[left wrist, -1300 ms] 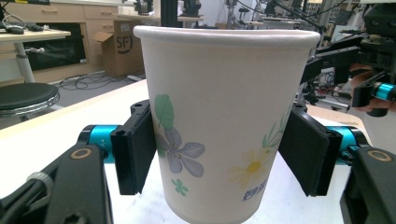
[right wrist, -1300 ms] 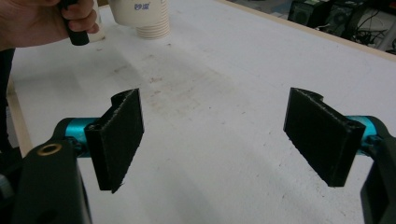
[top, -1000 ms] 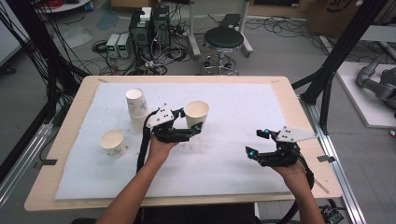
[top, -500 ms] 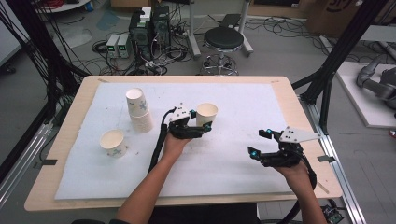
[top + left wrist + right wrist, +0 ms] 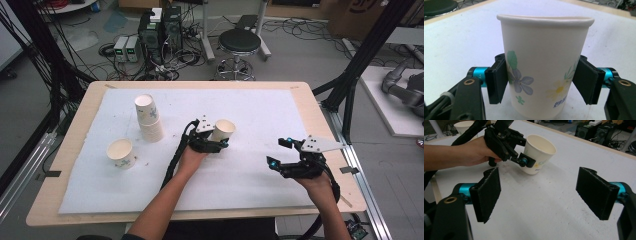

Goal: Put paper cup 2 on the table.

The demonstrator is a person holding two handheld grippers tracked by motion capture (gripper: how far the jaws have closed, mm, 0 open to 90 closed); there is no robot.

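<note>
A white paper cup (image 5: 544,50) with a flower print stands upright between the jaws of my left gripper (image 5: 541,85). Both pads press on its sides, and the jaws have just been closing on it. From above, the cup (image 5: 223,130) sits near the middle of the white mat (image 5: 260,105), with the left gripper (image 5: 220,140) just in front of it. The cup's base (image 5: 531,171) is at the mat's surface. My right gripper (image 5: 539,192) stands open above the mat with nothing between its pads, to the right near the front (image 5: 279,152).
A stack of paper cups (image 5: 147,117) stands at the back left of the mat. A single cup (image 5: 121,152) stands in front of it at the left. The wooden table edge (image 5: 320,125) borders the mat. A stool and cables lie beyond the table.
My left gripper has carried the cup to the right and down toward the mat. The right gripper has stayed where it was.
</note>
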